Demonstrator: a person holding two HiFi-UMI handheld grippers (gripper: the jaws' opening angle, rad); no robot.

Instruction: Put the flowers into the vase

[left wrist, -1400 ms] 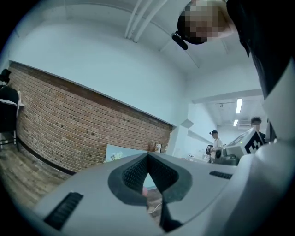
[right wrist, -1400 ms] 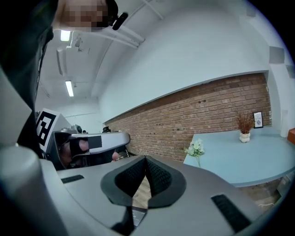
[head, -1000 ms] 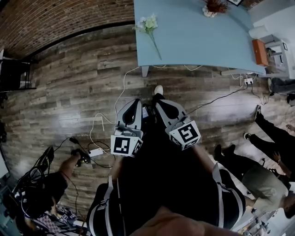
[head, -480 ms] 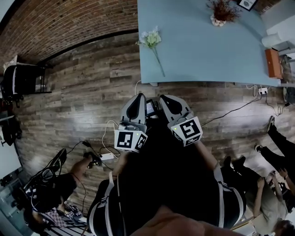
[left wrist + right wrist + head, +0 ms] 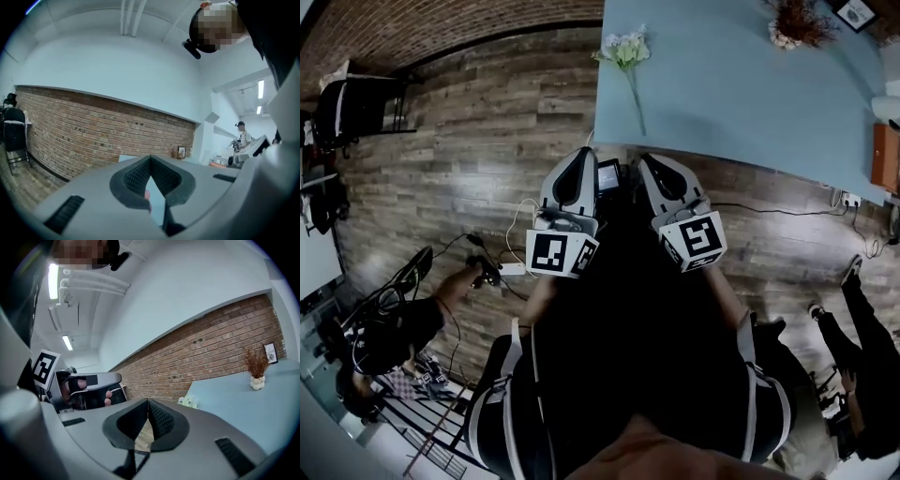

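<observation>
We're closer to the bench (image 5: 731, 103) than a second ago: left gripper (image 5: 579, 155) and right gripper (image 5: 654, 161) both closed and empty, flowers (image 5: 626, 49) lying just ahead by its left edge, vase (image 5: 785, 39) far right, so the grasp comes next.

Your right gripper (image 5: 147, 401), closed and empty, facing the table

The jaws meet at the tips with nothing between them, and a sliver of wooden floor (image 5: 142, 435) shows in the gap below. Just past them on the right, the white flowers (image 5: 189, 401) lie at the near edge of the blue table (image 5: 234, 404). The vase (image 5: 256, 382) of dried stems stands well apart from them, further along by the brick wall (image 5: 206, 350). Your left gripper (image 5: 115, 378) sits off to the left.
</observation>
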